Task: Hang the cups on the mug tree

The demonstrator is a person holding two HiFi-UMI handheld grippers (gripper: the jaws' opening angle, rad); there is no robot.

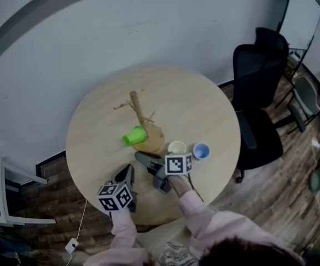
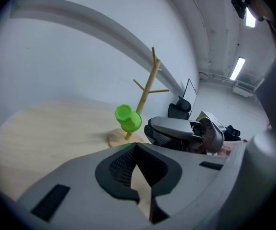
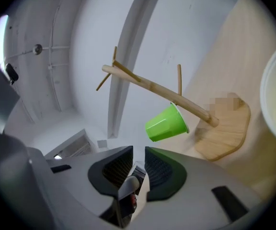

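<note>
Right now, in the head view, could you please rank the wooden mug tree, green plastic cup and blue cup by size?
1. wooden mug tree
2. green plastic cup
3. blue cup, only slightly smaller

Three cups (image 1: 133, 136) (image 1: 177, 147) (image 1: 201, 151), one mug tree (image 1: 138, 108), two tools (image 1: 127, 170) (image 1: 141, 158), one table (image 1: 98, 143)

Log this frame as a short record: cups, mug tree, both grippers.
hung: green cup on a low peg of the mug tree
on table: cream cup and blue cup, upright, side by side
left gripper: jaw tips together, empty
right gripper: jaws slightly apart, empty, beside the cream cup
</note>
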